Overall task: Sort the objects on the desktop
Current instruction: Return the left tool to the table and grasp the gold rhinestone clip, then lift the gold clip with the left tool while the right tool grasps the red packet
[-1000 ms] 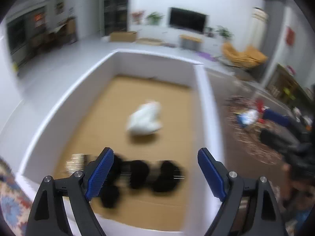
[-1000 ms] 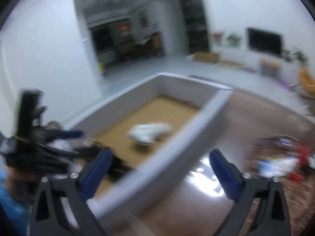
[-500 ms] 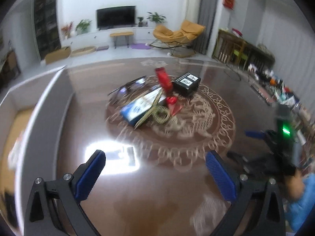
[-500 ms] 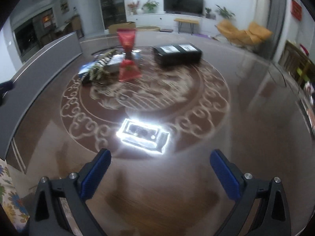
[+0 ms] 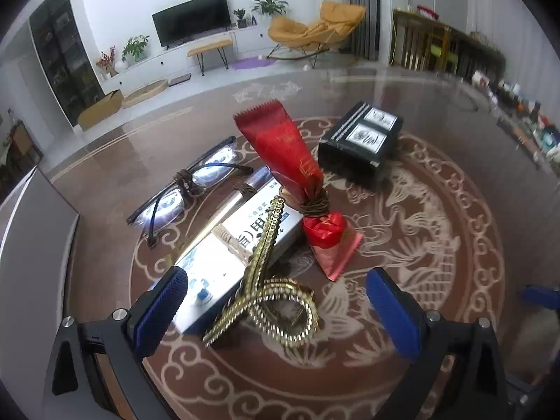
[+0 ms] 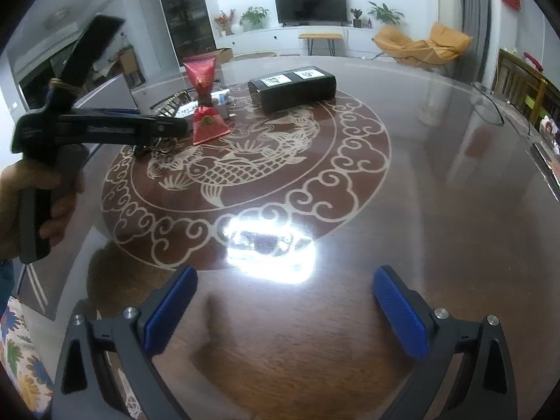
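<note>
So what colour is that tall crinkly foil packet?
Red with gold print, the tall foil packet shows best in the left wrist view.

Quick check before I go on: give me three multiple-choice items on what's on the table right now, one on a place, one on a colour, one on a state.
1. Where does the gold chain lie?
A. between the open fingers of the left hand-held gripper
B. on the black box
C. under the glasses

2. What colour is the tied pouch?
A. green
B. red
C. white

3. What does the right hand-held gripper hold?
A. the black box
B. the glasses
C. nothing, its jaws are open

Answers: 1 A, the chain sits in the gap between the blue pads. 2 B, its foil is red. 3 C, only bare table shows between its fingers.
</note>
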A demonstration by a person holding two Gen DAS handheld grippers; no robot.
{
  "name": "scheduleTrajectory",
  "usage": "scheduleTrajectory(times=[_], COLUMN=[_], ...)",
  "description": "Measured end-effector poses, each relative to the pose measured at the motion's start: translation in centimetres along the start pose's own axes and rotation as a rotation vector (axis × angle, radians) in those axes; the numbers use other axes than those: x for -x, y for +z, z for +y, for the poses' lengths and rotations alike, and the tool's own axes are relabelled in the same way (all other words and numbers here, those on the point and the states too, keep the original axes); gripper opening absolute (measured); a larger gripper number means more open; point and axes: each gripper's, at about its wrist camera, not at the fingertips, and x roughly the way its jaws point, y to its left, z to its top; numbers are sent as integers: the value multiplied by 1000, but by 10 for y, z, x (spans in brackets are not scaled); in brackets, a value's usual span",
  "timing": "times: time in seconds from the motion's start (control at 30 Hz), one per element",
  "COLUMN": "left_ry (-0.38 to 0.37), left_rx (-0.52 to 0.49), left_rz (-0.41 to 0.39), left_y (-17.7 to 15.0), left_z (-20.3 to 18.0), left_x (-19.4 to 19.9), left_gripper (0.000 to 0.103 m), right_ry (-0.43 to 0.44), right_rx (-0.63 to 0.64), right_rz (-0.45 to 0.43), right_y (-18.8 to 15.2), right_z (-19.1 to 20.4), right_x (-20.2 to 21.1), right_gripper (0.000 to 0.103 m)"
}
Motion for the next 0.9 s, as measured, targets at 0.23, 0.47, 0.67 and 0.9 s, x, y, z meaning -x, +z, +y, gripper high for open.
scheduleTrajectory(times=[0.23, 0.47, 0.67, 0.9], left_ry=[115, 119, 66, -9], left_rx=[-51, -54, -1, 88], left_rz=[-2, -11, 17, 64], left_y=[-7, -17, -45, -91], left_z=[-14, -17, -9, 17], left_x=[-12, 1, 27, 60], left_gripper=[75, 52, 52, 50], right_ry=[-34, -50, -50, -52], right_rx=[30, 41, 42, 44], right_rz=[17, 23, 23, 24], right_y=[-3, -3, -3, -2], right_z=[7, 9, 8, 8], right_x=[0, -2, -1, -3], right_gripper=[102, 102, 102, 102])
